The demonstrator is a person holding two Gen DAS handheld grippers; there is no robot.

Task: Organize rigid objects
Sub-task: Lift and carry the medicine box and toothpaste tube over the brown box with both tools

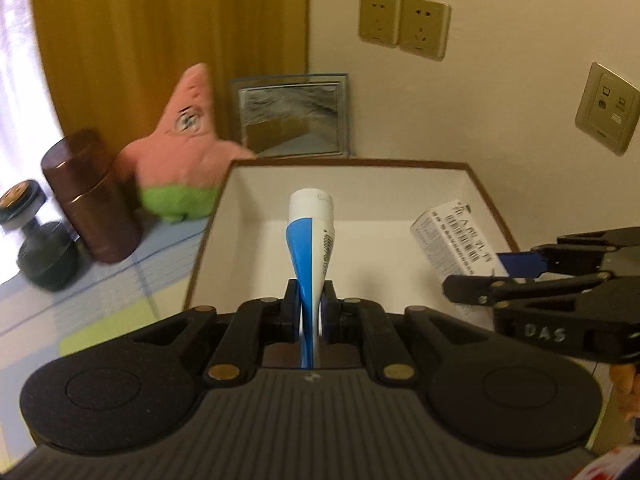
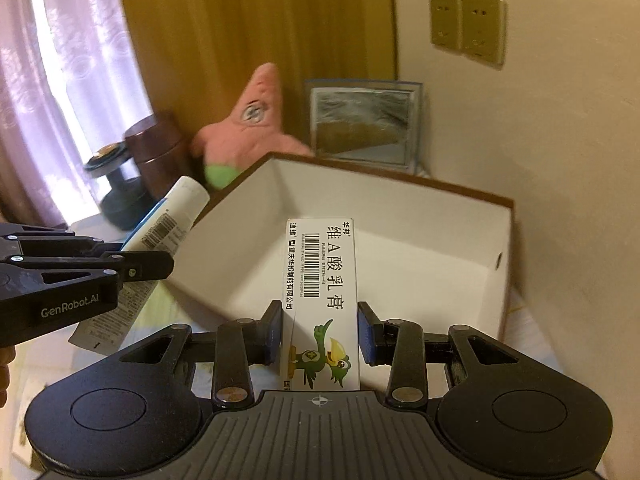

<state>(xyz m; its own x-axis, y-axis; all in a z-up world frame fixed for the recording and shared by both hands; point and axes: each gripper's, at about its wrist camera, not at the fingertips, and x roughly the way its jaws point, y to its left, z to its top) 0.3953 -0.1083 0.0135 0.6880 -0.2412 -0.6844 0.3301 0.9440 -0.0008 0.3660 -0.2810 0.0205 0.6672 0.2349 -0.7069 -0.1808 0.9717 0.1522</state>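
My left gripper (image 1: 310, 306) is shut on a white and blue tube (image 1: 310, 240) and holds it over the near edge of an open white box with a brown rim (image 1: 352, 165). The tube also shows in the right wrist view (image 2: 160, 232). My right gripper (image 2: 320, 332) holds a white medicine carton (image 2: 322, 300) with a green bird on it; the left pad touches it, and a small gap shows at the right pad. The carton points into the box (image 2: 400, 240). In the left wrist view the carton (image 1: 456, 240) sits at the box's right side.
A pink starfish plush (image 1: 180, 152), a brown canister (image 1: 92, 200) and a dark dumbbell (image 1: 36, 240) stand left of the box. A framed mirror (image 1: 292, 116) leans on the wall behind it. Wall sockets (image 1: 404, 24) are above. The table has a checked cloth (image 1: 100, 300).
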